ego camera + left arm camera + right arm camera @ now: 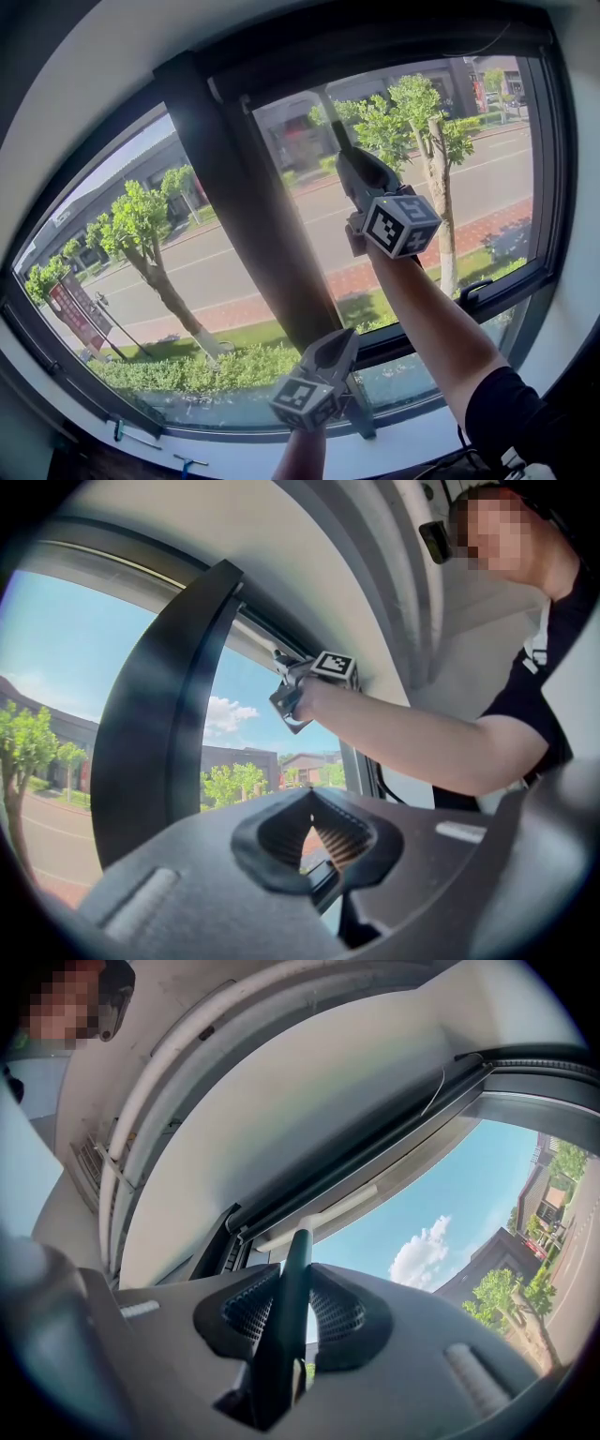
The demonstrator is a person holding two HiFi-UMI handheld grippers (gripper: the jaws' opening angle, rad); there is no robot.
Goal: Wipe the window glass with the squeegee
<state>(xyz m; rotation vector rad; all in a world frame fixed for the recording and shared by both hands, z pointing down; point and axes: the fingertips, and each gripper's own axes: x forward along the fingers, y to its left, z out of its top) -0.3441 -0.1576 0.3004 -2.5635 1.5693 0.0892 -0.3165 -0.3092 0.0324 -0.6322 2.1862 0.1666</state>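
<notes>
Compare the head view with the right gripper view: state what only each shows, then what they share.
Only the head view: the left gripper low by the sill, and the latch on the lower frame.
Only the right gripper view: the jaws clamped on the squeegee handle, its blade up by the top frame, and a cloud.
Both: the right gripper raised with the squeegee, the glass, and trees outside.
</notes>
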